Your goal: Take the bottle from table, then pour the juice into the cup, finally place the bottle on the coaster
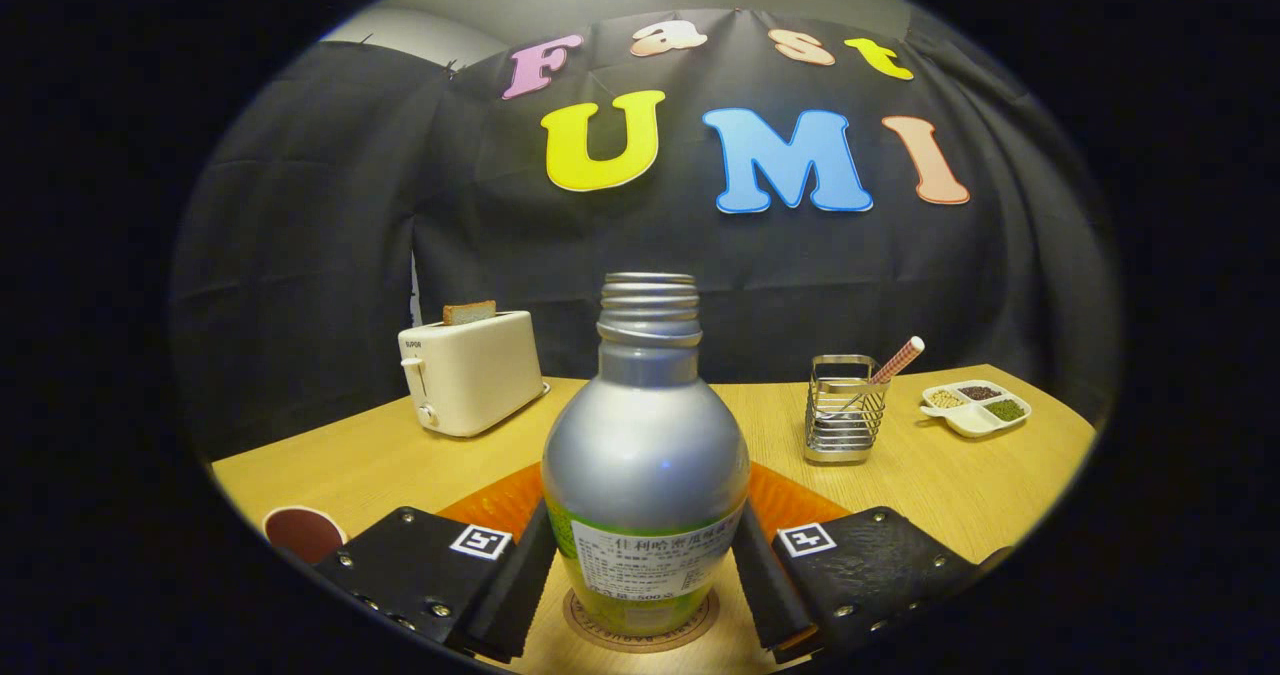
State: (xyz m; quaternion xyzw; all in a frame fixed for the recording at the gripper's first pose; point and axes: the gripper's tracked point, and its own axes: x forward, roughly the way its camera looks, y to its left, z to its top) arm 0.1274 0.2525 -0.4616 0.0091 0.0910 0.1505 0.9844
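Gripper (645,580) hugs bottle (645,475), both fingers pressed on its sides. Bottle stands upright on coaster (640,637), cap off. Cup (303,533) off to side. Looks near end; only letting go left.

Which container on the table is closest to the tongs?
The silver bottle, upright between the tongs on the round coaster. The wire basket and divided dish stand well beyond, near the wall.

Silver bottle (645,450), uncapped, threaded neck, green-and-white label, stands upright on the round coaster (640,630), between the fingers of the gripper (645,575), which flank it closely. Cup (303,533) sits on the table to the left.
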